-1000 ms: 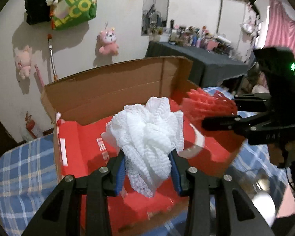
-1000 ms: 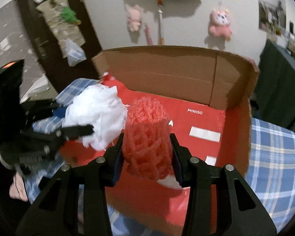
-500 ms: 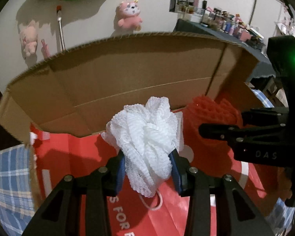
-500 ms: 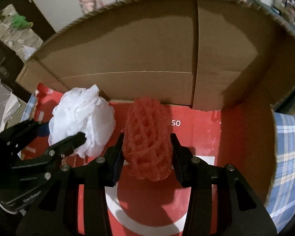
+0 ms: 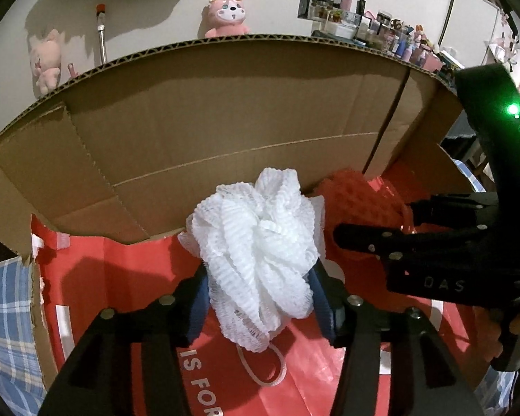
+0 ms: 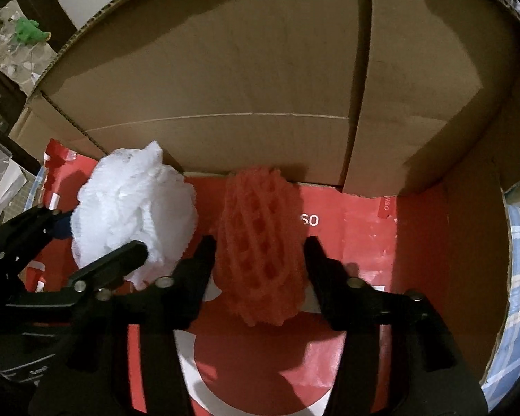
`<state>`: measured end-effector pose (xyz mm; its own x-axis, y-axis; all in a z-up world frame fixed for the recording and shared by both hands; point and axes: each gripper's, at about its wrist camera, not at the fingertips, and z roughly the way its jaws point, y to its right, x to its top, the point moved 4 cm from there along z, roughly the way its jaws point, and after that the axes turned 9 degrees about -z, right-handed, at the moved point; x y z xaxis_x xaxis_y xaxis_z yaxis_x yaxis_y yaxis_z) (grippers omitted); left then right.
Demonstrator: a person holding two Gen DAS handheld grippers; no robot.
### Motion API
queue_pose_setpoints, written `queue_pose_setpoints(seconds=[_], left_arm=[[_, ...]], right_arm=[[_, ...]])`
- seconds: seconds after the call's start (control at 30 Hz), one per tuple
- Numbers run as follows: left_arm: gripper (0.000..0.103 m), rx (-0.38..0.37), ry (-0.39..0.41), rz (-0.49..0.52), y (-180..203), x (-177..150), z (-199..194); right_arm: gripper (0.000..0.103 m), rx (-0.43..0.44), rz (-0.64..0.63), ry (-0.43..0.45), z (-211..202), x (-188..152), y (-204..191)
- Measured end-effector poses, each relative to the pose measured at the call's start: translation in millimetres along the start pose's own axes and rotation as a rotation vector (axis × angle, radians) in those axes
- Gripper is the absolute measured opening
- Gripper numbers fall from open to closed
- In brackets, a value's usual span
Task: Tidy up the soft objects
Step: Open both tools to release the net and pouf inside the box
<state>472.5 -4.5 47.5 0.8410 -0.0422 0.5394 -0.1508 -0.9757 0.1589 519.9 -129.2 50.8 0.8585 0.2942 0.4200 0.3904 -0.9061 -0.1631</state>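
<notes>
My left gripper (image 5: 260,291) is shut on a white mesh bath pouf (image 5: 260,242), held low inside the cardboard box (image 5: 225,104); the pouf also shows in the right wrist view (image 6: 131,204). My right gripper (image 6: 258,260) holds a red foam net sleeve (image 6: 260,242), its fingers looking slightly spread at the sleeve's sides. Both soft objects sit side by side near the box's back wall, over the red bag lining (image 6: 364,242) on the floor. The right gripper appears in the left wrist view (image 5: 398,242), with the red sleeve (image 5: 357,201) partly hidden behind the pouf.
The box's tall cardboard walls (image 6: 260,69) close in the back and right side. A blue plaid cloth (image 5: 3,312) lies outside the box. Pink plush toys (image 5: 227,15) hang on the wall beyond.
Both grippers have moved forward and down into the box with their objects, close to the back wall. The right fingers appear slightly wider around the red sleeve.
</notes>
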Motion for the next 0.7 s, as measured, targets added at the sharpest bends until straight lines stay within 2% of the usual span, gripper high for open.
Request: queue_pose_setpoints(seconds=[0.2, 0.37, 0.6, 0.7], left_arm=[[0.061, 0.009, 0.012, -0.003, -2, 1, -4], [0.077, 0.028, 0.029, -0.01, -7, -2, -14], [0.093, 0.052, 0.1, -0.018, -5, -6, -49], [0.095, 0.055, 0.141, -0.022, 0, -10, -70]], right_arm=[[0.058, -0.024, 0.013, 0.019, -9, 2, -5], [0.064, -0.037, 0.022, 0.06, -31, 4, -2], [0.065, -0.054, 0.013, 0.134, -84, -9, -7], [0.071, -0.05, 0.006, 0.175, -108, -20, -18]])
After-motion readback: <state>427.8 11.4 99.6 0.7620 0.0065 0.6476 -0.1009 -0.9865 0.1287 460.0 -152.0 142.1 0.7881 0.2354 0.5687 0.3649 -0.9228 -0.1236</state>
